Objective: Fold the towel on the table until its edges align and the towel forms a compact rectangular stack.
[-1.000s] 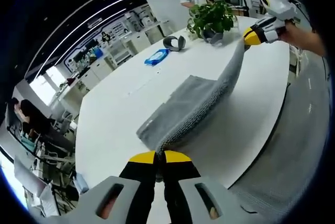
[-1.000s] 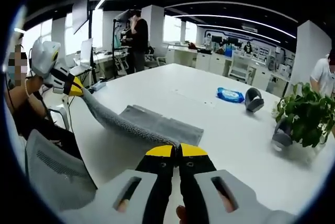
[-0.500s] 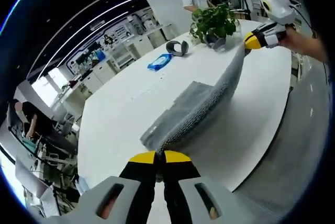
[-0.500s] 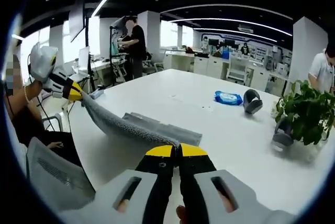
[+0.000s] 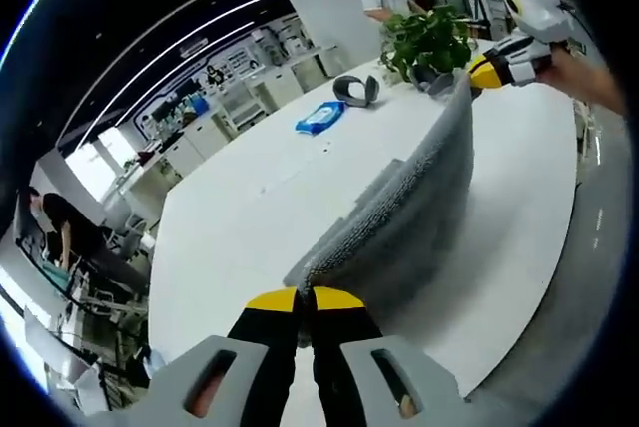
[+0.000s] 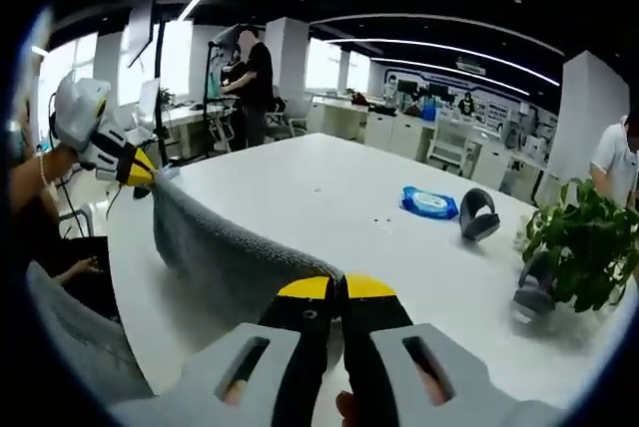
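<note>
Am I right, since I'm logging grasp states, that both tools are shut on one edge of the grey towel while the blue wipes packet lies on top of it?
Not quite. The left tool and right tool are shut on the grey towel, but the right gripper view shows the blue wipes packet lying on the white table, apart from it.

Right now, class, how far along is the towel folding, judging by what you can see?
Done: both corners are gripped, the left gripper and right gripper each shut on the grey towel. In hand: the towel is held up between them, stretched edge to edge above the white table. Left: laying it over so edges align, then folding to a compact rectangle; no stack exists yet.
</note>
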